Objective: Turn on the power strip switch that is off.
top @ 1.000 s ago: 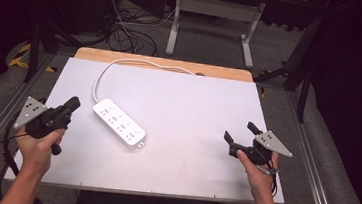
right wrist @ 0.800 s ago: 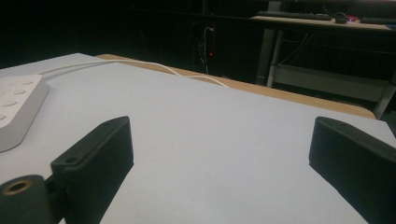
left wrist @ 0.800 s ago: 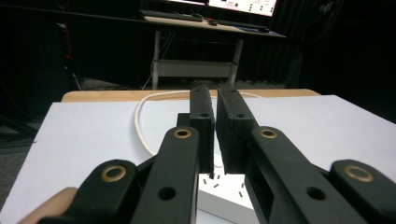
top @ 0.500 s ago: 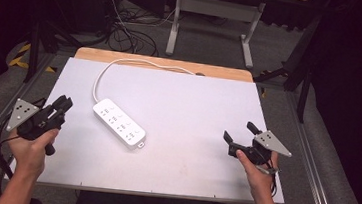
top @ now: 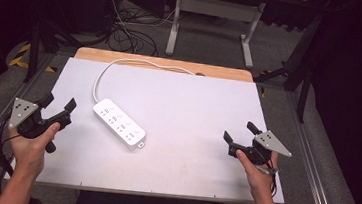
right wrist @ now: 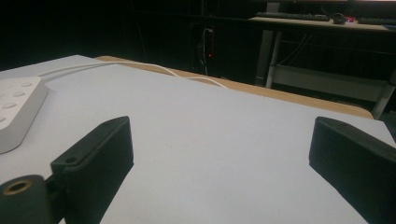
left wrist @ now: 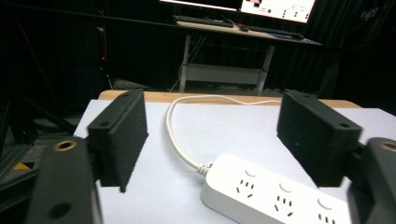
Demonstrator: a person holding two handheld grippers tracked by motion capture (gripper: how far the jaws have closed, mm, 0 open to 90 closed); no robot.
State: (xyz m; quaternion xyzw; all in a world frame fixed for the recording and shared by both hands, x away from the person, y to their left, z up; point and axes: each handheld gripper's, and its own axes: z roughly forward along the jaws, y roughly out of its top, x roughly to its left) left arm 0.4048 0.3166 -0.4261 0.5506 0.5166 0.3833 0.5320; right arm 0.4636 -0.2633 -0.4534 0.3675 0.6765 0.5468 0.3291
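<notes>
White power strip [top: 119, 124] flat on table [top: 204, 104], left of centre, cord [top: 122, 63] looping off toward far edge. Left gripper [top: 58, 106] just left of strip, jaws just been opening, now spread wide, nothing between them. Right gripper [top: 239, 131] well right of strip, jaws spread too, empty. Risks: strip wider than a careless bite, so likely slips or skids across smooth top; cord drag may twist strip on lift; pads could press into sockets or snag cord near strain relief.
</notes>
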